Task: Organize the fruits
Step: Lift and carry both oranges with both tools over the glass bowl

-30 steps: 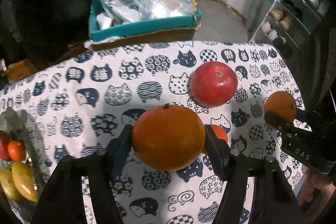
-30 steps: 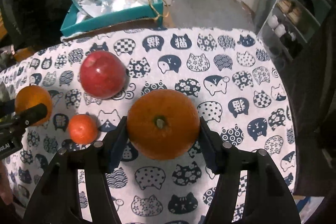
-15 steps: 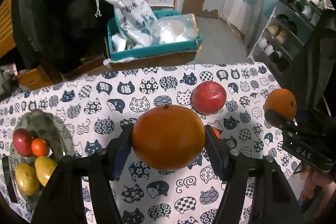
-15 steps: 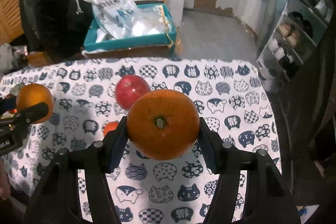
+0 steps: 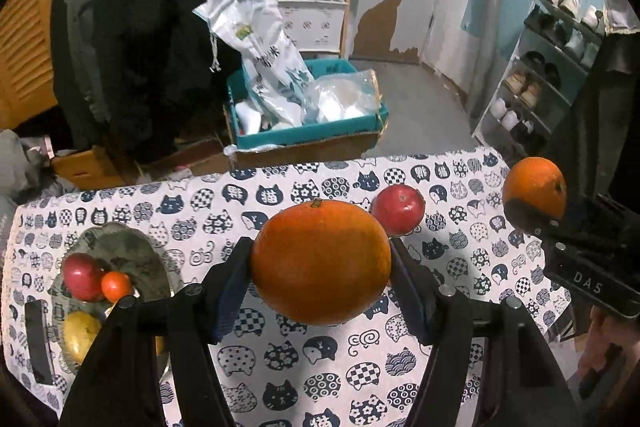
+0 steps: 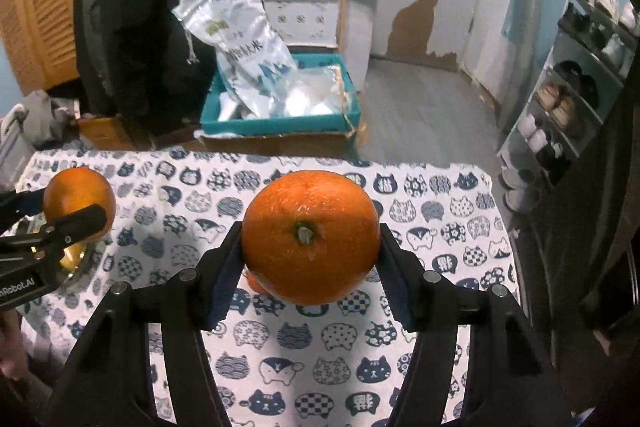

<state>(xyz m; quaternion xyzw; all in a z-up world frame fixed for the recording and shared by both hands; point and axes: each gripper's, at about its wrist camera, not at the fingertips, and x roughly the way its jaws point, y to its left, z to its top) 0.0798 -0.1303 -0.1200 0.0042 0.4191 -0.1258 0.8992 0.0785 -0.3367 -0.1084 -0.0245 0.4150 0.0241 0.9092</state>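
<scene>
With several fruits already on the grey metal plate (image 5: 132, 247) at the table's left edge, each gripper, left (image 5: 320, 259) and right (image 6: 310, 247), clamped a large round orange aloft, while a red apple (image 5: 400, 209) waited mid-table.

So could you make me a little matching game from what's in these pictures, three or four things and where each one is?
Things:
1. big orange
2. second orange
3. red apple
4. yellow fruit

Places:
A. lying on the plate at the left
B. clamped in the left gripper
C. resting on the cat-print tablecloth
D. clamped in the right gripper

Pairs: 1-B, 2-D, 3-C, 4-A
</scene>
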